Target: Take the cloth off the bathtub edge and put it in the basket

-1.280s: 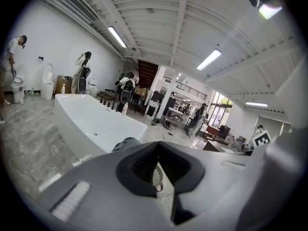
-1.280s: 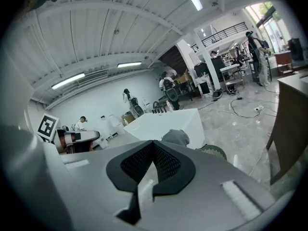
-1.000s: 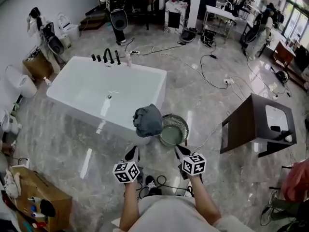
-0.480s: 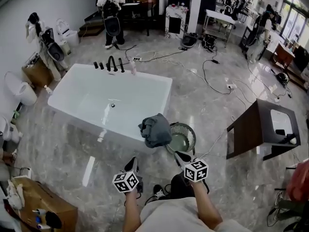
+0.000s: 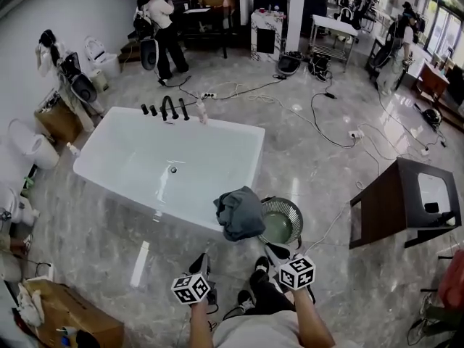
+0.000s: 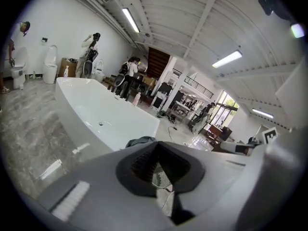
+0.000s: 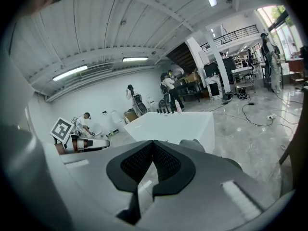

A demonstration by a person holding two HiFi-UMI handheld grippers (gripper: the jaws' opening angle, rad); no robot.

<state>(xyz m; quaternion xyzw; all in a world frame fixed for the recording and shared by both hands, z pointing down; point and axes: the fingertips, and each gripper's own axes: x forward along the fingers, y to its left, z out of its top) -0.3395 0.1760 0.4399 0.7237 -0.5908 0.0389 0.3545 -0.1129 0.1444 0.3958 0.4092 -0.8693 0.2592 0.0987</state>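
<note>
**Cloth on the bathtub corner, both tongs empty**

The grey cloth (image 5: 239, 212) lies bunched over the near right corner of the white bathtub (image 5: 196, 151). The round basket (image 5: 279, 227) stands on the floor just beside that corner. The left tongs (image 5: 201, 264) and right tongs (image 5: 274, 252) are clenched on nothing, short of the bathtub.

A: What kind of place is this?
B: A big open hall, more workshop than home: a freestanding bathtub (image 5: 130, 154) and loose toilets (image 5: 98, 48) stand on polished stone floor (image 5: 304, 162), cables (image 5: 324, 125) trail across it, and tube lights (image 6: 131, 19) hang under a bare ribbed ceiling (image 6: 192, 13).
</note>
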